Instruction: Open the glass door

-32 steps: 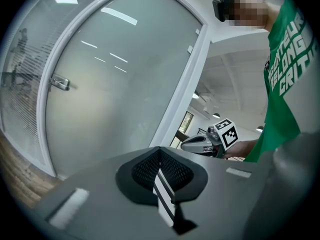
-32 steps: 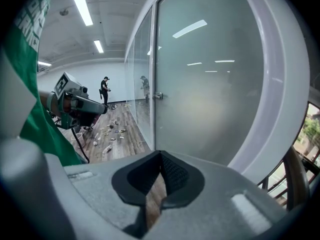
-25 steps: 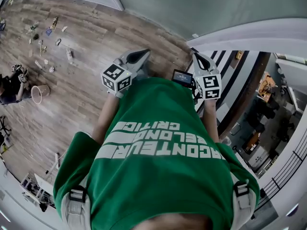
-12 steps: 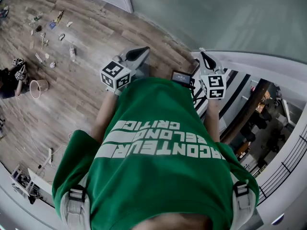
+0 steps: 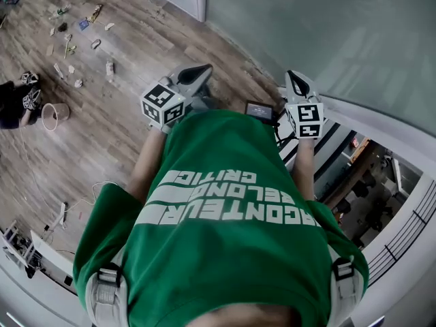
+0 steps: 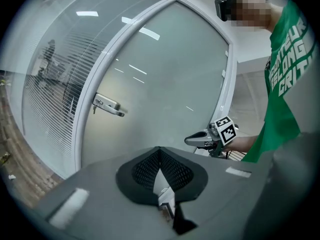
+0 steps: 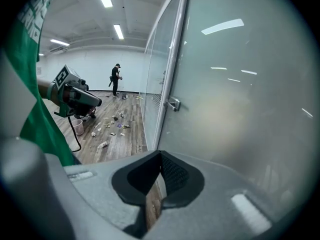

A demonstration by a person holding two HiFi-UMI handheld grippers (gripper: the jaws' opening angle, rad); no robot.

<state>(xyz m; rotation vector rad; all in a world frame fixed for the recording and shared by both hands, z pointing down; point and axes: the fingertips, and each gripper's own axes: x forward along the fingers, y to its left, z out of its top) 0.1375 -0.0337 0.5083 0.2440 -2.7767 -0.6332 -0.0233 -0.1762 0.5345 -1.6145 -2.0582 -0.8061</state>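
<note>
**A:** Where was the glass door (image 6: 170,79) rel. to the grippers?

**B:** Dead ahead of both. The frosted pane filled most of each gripper view. Its white frame (image 6: 92,89) ran up ahead-left of the left gripper (image 6: 160,150), w/ a blinds panel (image 6: 55,84) further left. I'd judge it not opened yet.

**A:** And the grippers themselves?

**B:** Both were held up in front of the green shirt (image 5: 225,216), noses toward the pane. The left's jaws were closed tip to tip w/ nothing between them. Same for the right gripper (image 7: 160,155): pinched together and empty. The right one sat off to the left one's right, about level.

**A:** Why held like that?

**B:** Prob. an approach pose, lining up before reaching in. The handle (image 7: 172,104) sat ahead of and just above the right jaws, well apart from them. From the left gripper it was ahead, up and to the left. Neither gripper touched it. The jaws would need to part first to take hold of the lever (my guess, not something seen).

**A:** What did one view give that the others didn't?

**B:** The head view showed pane and wooden floor (image 5: 102,114) but no handle; only the gripper views had it. The right gripper view alone caught someone standing far off beyond its left side. It also showed the floor litter (image 7: 112,126), incl. a small cup (image 7: 78,127).
</note>
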